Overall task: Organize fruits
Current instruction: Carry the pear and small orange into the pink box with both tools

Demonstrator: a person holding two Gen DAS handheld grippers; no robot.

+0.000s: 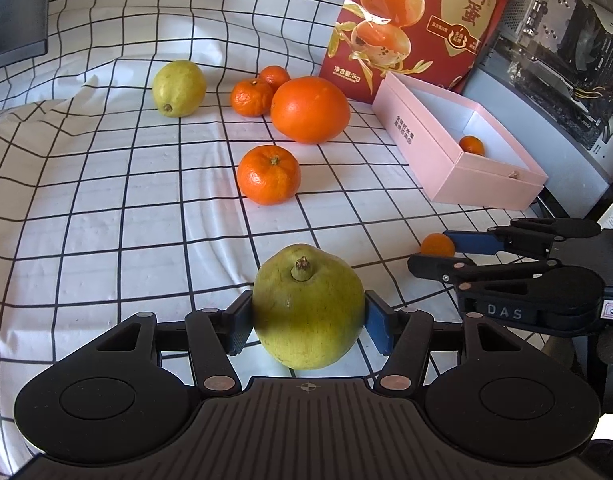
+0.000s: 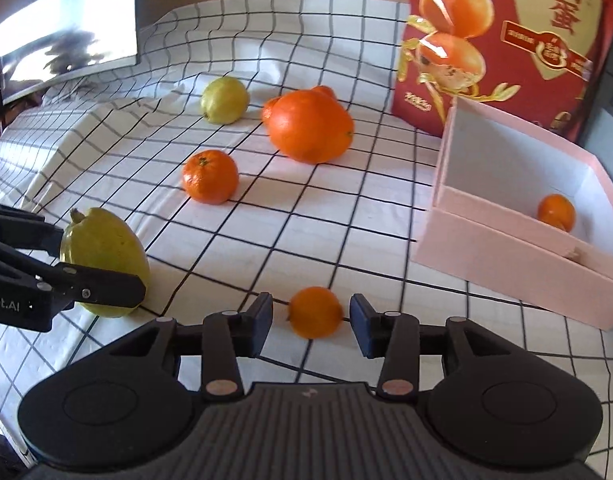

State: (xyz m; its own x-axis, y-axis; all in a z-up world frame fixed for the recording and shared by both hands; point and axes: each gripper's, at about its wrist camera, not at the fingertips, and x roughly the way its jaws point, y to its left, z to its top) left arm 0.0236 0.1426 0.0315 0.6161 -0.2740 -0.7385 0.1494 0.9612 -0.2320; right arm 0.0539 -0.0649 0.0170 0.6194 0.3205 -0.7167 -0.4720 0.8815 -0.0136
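Observation:
My left gripper [image 1: 309,320] is shut on a green pear-like fruit [image 1: 306,300], its blue pads pressing both sides, stem end facing away. My right gripper [image 2: 311,322] is open around a small mandarin [image 2: 315,312] lying on the checked cloth, with a gap at each pad. In the left wrist view that right gripper [image 1: 430,250] reaches in from the right. A pink box [image 2: 506,264] stands open at the right with one small mandarin [image 2: 556,212] inside. On the cloth lie a large orange [image 1: 310,110], a mandarin [image 1: 268,174] and a yellow-green fruit [image 1: 179,88].
Two more mandarins [image 1: 252,97] sit behind the large orange. A red snack bag [image 1: 418,20] stands upright behind the pink box. A monitor [image 2: 66,28] is at the far left, and computer hardware [image 1: 566,60] at the right. The cloth is wrinkled at the left.

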